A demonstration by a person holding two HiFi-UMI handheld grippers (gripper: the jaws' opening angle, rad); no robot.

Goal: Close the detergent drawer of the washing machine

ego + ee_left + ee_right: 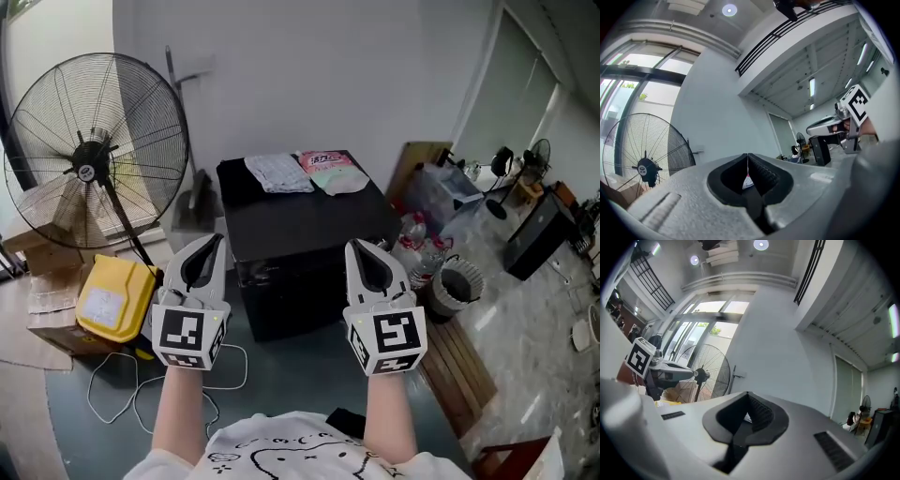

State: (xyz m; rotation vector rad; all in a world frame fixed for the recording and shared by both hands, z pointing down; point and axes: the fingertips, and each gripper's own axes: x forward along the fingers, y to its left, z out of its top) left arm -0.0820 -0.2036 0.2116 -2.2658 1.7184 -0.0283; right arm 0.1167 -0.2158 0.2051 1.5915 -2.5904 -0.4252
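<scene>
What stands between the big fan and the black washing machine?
In the head view, what looks like a grey dustpan with a long handle leans against the wall, between the fan and the black washing machine.

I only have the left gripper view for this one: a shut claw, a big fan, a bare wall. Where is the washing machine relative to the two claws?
Observer: In the head view a black machine stands on the floor straight ahead. The left claw and the right claw are held in the air in front of it.
Reviewer: Is the detergent drawer sticking out?
Observer: Its front is too dark to tell. On its top lie a white folded piece and a pink pouch.
Reviewer: Is the right claw holding anything?
Observer: No. The right gripper view shows its jaws together with nothing between them.
</scene>
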